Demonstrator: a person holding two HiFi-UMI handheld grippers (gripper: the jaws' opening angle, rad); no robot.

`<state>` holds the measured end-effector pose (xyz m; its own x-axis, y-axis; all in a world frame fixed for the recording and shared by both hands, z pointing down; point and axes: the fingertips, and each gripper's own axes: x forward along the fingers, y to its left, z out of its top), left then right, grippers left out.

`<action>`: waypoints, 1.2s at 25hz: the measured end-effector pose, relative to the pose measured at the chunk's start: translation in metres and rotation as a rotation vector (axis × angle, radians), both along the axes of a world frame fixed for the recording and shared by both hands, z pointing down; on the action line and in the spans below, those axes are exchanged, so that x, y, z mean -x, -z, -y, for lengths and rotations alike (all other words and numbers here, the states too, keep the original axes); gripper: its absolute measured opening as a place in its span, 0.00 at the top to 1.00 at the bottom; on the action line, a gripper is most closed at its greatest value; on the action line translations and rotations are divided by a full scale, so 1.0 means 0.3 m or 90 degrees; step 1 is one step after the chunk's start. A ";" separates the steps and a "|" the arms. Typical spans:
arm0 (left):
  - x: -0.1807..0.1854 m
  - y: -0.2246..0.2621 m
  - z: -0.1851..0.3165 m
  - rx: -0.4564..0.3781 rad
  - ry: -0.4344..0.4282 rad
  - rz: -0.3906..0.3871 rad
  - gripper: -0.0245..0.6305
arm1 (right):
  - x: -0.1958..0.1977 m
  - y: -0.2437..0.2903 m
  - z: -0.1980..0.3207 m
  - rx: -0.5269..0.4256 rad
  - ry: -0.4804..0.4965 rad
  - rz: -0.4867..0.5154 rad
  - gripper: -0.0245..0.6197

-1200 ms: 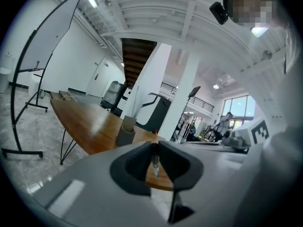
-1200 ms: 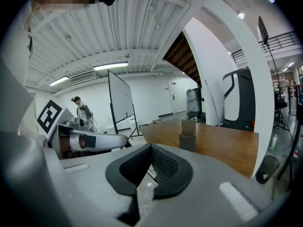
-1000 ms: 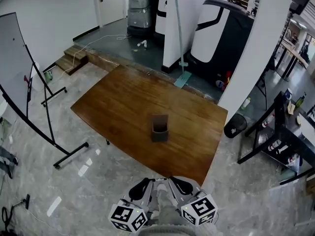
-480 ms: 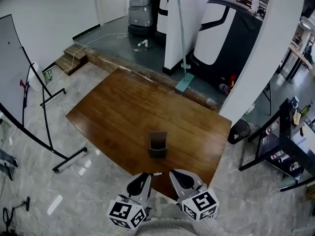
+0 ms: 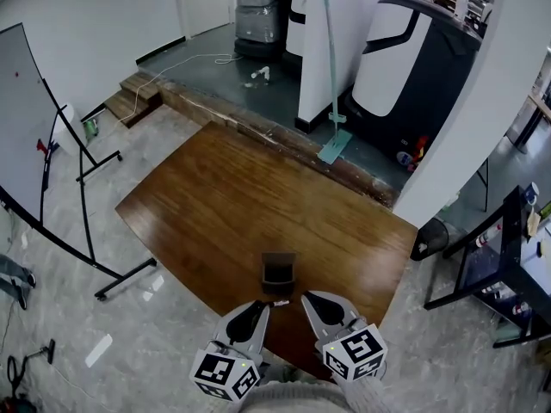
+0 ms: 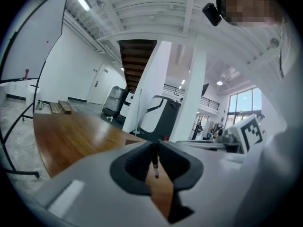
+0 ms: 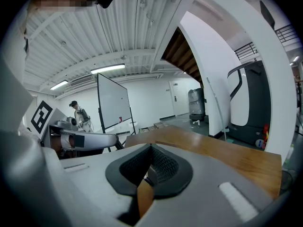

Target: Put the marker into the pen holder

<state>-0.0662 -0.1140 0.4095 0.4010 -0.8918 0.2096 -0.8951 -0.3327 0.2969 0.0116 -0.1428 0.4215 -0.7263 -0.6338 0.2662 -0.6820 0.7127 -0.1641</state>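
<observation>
Holder (image 5: 278, 273) nearer, marker (image 6: 155, 166) in left claw (image 6: 153, 145)

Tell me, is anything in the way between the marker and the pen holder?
Nothing visible is. The marker, held in the left gripper, is just short of the pen holder, with only bare table between them.

Side by side: left tongs (image 5: 256, 310) clamped, right tongs (image 5: 312, 302) seemingly closed.

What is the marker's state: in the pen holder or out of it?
Out. The left claw pinches the marker; the pen holder stands apart on the table, ahead of it.
</observation>
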 end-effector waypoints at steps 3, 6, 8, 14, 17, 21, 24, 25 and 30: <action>0.010 -0.018 0.022 0.012 0.000 -0.001 0.89 | 0.004 -0.024 0.009 0.015 -0.004 0.003 0.96; 0.021 -0.017 0.043 0.014 -0.007 0.000 0.89 | 0.006 -0.042 0.021 0.026 -0.017 0.004 0.96; 0.026 -0.015 0.053 0.013 -0.018 0.002 0.89 | 0.012 -0.049 0.035 0.029 -0.026 0.004 0.96; 0.031 -0.023 0.073 0.027 -0.049 0.003 0.89 | 0.033 -0.047 0.061 0.038 -0.045 0.002 0.96; 0.054 -0.022 0.081 0.037 -0.052 -0.001 0.89 | 0.049 -0.049 0.063 0.046 -0.047 -0.005 0.96; 0.065 -0.030 0.088 0.045 -0.057 -0.005 0.89 | 0.059 -0.062 0.060 0.058 -0.052 -0.011 0.96; 0.061 -0.047 0.100 0.051 -0.065 -0.011 0.89 | 0.067 -0.085 0.054 0.068 -0.052 -0.017 0.96; 0.056 -0.053 0.104 0.053 -0.068 -0.013 0.89 | 0.066 -0.094 0.053 0.072 -0.052 -0.019 0.96; 0.044 -0.084 0.119 0.067 -0.072 -0.016 0.89 | 0.067 -0.125 0.044 0.089 -0.050 -0.023 0.96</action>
